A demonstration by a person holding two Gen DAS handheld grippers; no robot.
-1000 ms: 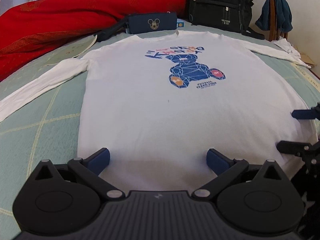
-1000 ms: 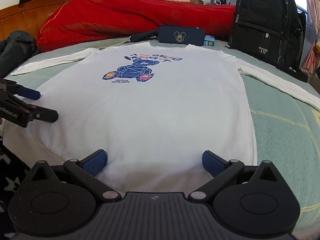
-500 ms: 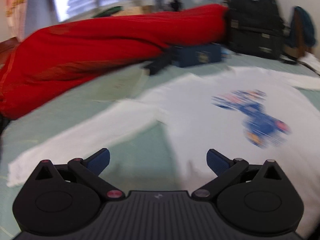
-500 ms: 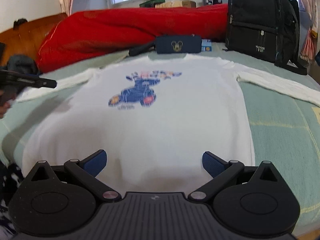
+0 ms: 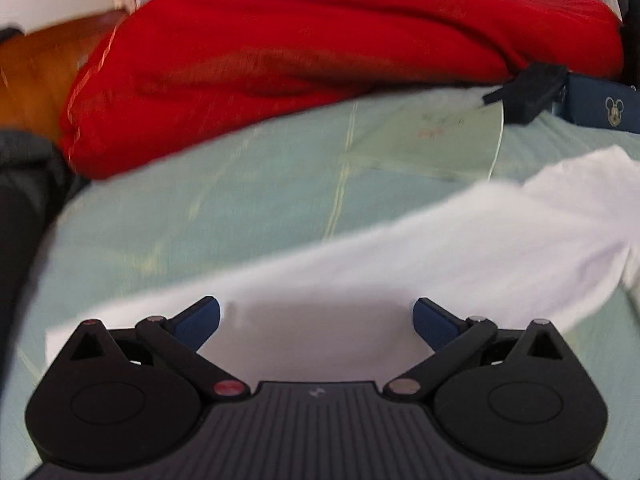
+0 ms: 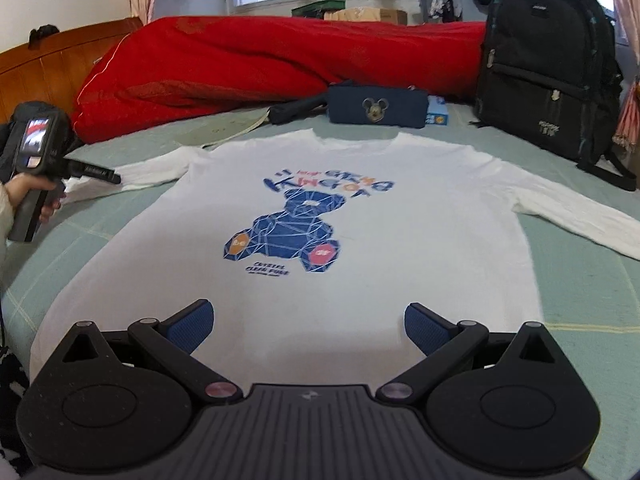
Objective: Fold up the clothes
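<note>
While the shirt (image 6: 320, 216) lies flat and face-up on the bed (image 6: 580, 280), print showing and both sleeves spread out, no fold is made yet, so I'd call the task barely started.

Left gripper (image 5: 316, 316): jaws wide apart, empty, hovering just over the left sleeve (image 5: 400, 248) near its cuff end. That view is motion-blurred, so I can't tell if the pads touch cloth. In the right view it shows at far left, held in a hand (image 6: 24, 200).

Right gripper (image 6: 308, 316): jaws spread too, holding nothing, sitting over the hem, centred on the body.

Left to do, as I read it: both sleeves in, sides in, then hem to collar. Likely first step is a pinch on the left sleeve.

Surface: pale green sheet with thin yellow lines, soft, so cloth may drag and bunch on a pull.

Room: red quilt (image 6: 260, 64) piled along the far side, navy pouch (image 6: 376, 108) just beyond the collar, black backpack (image 6: 548, 64) at far right, wooden headboard (image 6: 60, 64) at left, window behind.
</note>
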